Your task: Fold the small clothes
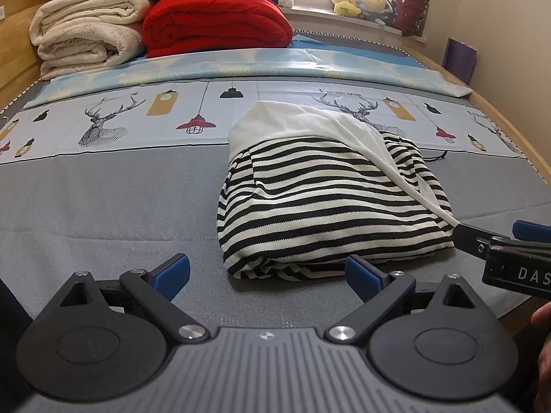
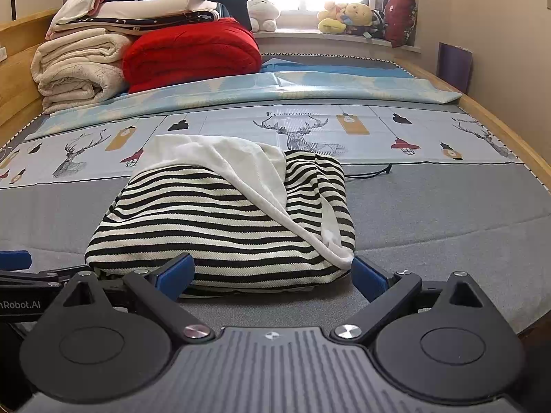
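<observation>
Both grippers spread, holding nothing, at folded striped garment's near edge.
Left gripper (image 1: 267,272) and right gripper (image 2: 273,273): blue pads wide apart. Knit black-white striped garment (image 2: 220,223), white lining draped toward 3 o'clock, lumpy bundle on grey quilted bed (image 2: 447,213).

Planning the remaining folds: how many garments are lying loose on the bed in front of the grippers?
1: the striped garment with a white part, bundled on the grey mattress. Others may be hidden within it.

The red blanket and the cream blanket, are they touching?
Touching. The right wrist view shows the red blanket pressed against the folded cream blanket, no gap between.
</observation>
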Action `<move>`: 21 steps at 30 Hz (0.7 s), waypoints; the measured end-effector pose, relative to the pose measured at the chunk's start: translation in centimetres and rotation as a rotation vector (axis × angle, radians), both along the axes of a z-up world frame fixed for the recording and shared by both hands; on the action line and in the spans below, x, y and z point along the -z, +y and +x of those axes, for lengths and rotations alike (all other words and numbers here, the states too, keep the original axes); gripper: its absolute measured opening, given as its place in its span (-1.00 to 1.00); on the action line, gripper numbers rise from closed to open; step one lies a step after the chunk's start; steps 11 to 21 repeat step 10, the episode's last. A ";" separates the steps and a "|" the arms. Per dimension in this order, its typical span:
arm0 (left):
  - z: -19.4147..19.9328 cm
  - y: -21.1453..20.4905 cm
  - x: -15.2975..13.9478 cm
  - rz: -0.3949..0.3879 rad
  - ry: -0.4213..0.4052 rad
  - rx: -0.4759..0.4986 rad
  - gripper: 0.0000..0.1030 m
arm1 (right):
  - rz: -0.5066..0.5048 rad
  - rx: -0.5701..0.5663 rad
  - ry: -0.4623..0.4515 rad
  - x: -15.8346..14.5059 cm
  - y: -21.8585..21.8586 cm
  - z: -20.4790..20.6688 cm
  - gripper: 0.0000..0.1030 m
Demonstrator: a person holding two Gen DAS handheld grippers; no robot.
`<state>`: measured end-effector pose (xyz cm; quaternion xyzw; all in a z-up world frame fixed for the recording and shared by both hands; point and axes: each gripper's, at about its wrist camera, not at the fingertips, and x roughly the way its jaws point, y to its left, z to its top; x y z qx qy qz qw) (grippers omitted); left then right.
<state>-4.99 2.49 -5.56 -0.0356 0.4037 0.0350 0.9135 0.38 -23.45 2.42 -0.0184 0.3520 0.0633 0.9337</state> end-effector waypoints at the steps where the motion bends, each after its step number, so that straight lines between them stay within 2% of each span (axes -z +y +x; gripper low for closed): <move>1: 0.0 0.0 0.0 0.001 -0.001 -0.001 0.91 | 0.000 0.000 0.000 0.0 0.0 0.0 0.89; 21: 0.0 0.0 0.0 0.010 -0.008 0.007 0.94 | 0.001 0.005 0.001 0.1 0.0 0.1 0.89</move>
